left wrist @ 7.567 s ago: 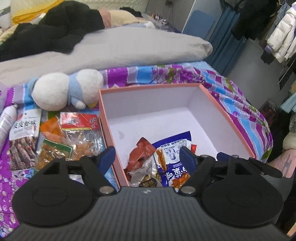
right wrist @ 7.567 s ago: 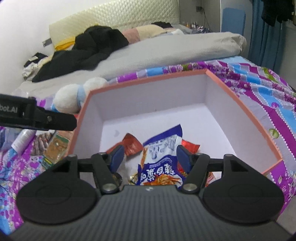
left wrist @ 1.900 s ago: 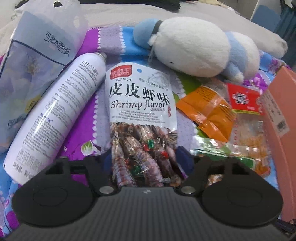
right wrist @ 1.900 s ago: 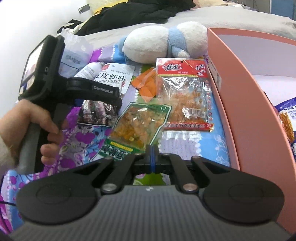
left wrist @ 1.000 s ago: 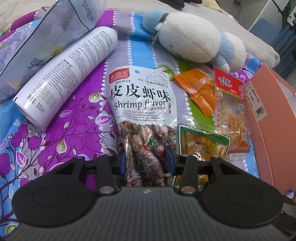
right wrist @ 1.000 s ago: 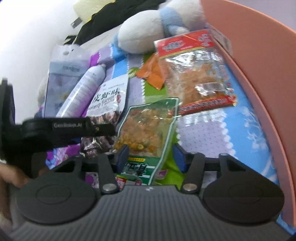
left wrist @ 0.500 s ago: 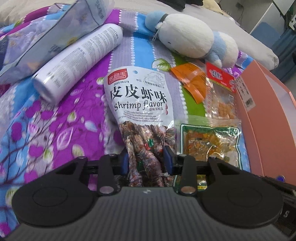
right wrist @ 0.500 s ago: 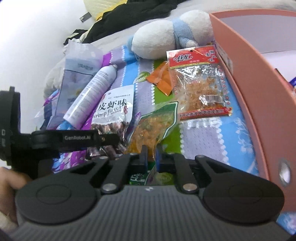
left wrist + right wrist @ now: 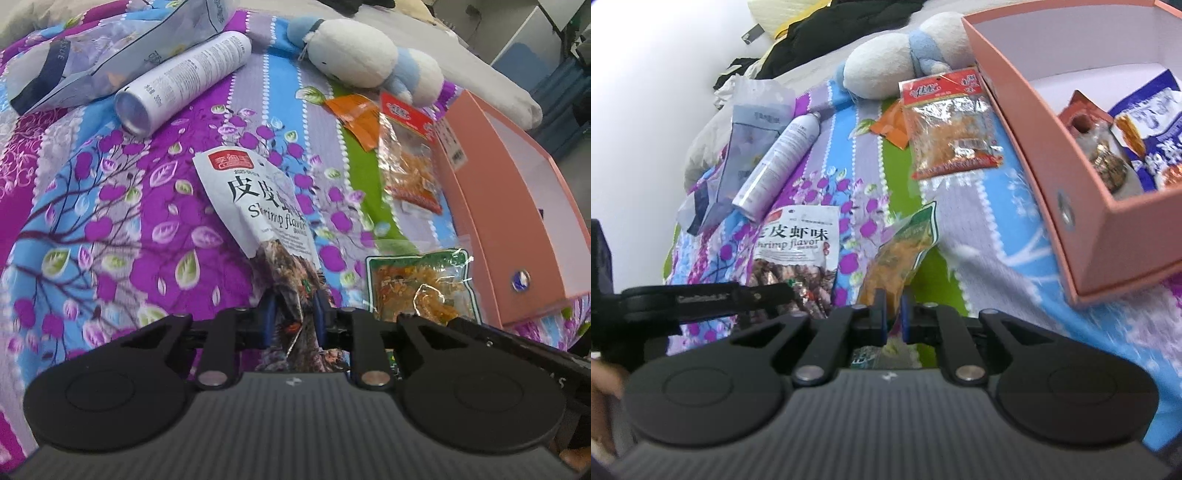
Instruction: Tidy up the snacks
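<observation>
My left gripper (image 9: pixel 293 312) is shut on the bottom end of the white shrimp flavor snack bag (image 9: pixel 258 199), lifted off the bedspread; the bag also shows in the right wrist view (image 9: pixel 796 243). My right gripper (image 9: pixel 889 308) is shut on the green-edged bag of orange snacks (image 9: pixel 897 254), also lifted; that bag shows in the left wrist view (image 9: pixel 417 284). The pink box (image 9: pixel 1034 122) at the right holds a blue-white snack bag (image 9: pixel 1156 133) and several small packets. A red-topped clear snack bag (image 9: pixel 949 129) and an orange packet (image 9: pixel 892 123) lie on the bedspread beside the box.
A white spray can (image 9: pixel 184 81) and a pale plastic bag (image 9: pixel 96 55) lie at the far left. A white and blue plush toy (image 9: pixel 362 62) lies behind the snacks. Grey bedding and dark clothes lie beyond.
Both grippers have risen and pulled back, lifting their bags off the bedspread. The right view has swung right, so the inside of the pink box shows.
</observation>
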Action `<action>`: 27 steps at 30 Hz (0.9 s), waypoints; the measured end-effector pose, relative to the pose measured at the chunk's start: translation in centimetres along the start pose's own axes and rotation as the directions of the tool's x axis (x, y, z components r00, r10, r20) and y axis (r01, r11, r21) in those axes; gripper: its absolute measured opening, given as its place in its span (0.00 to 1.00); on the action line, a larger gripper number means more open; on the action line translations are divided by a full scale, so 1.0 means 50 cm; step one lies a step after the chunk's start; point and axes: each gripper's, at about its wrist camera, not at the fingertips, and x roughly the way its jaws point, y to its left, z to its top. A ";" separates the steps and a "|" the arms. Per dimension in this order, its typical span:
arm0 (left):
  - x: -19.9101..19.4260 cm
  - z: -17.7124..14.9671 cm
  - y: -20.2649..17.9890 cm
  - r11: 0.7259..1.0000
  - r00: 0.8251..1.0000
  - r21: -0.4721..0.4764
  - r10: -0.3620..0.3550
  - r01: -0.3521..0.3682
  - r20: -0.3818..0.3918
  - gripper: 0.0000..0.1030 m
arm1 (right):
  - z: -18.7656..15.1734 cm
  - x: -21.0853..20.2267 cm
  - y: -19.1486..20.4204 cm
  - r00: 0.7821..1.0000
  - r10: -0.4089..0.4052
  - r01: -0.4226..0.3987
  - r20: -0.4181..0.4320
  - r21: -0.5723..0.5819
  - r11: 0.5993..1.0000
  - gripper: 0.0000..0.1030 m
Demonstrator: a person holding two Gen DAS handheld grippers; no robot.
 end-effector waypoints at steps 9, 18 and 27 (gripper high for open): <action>-0.039 -0.056 -0.004 1.000 1.000 0.018 0.007 -0.007 -0.014 0.20 | -0.030 -0.051 0.001 0.996 -0.083 0.085 0.033 -0.080 0.993 0.10; -0.074 -0.093 0.022 0.999 1.000 -0.029 0.026 -0.026 -0.009 0.18 | -0.049 -0.051 -0.011 0.992 -0.122 0.124 0.025 -0.107 0.986 0.13; -0.073 -0.101 0.041 0.993 0.998 -0.108 0.046 -0.049 -0.037 0.34 | -0.053 -0.055 -0.013 0.989 -0.140 0.143 0.037 -0.100 0.985 0.39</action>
